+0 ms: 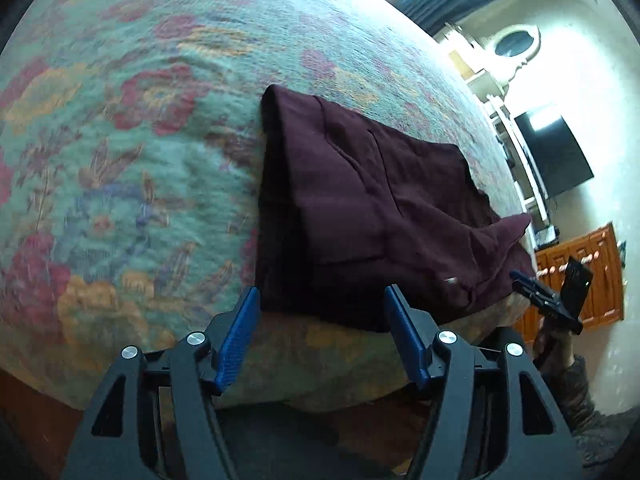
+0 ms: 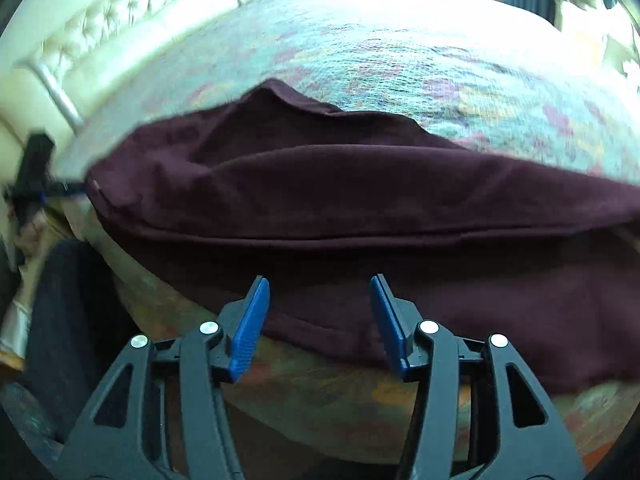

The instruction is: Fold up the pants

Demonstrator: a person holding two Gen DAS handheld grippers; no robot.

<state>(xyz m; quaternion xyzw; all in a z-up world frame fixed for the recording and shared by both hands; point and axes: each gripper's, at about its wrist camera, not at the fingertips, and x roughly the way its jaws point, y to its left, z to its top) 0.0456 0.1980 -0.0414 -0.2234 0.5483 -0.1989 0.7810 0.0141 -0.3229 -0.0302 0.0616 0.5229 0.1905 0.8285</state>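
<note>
Pants (image 1: 360, 208) lie doubled over in a compact stack at the near edge of the bed (image 1: 120, 140), so you look well along. Your left gripper (image 1: 320, 308) and right gripper (image 2: 320, 300) both stand about half open, holding nothing. One raised corner and loose ridges still need flattening.

Bed (image 1: 120, 140) spreading wide under a fuzzy teal blanket (image 2: 440, 64) with red and orange flowers, dark maroon pants (image 1: 360, 200) lying folded near its front edge, one corner sticking up
</note>
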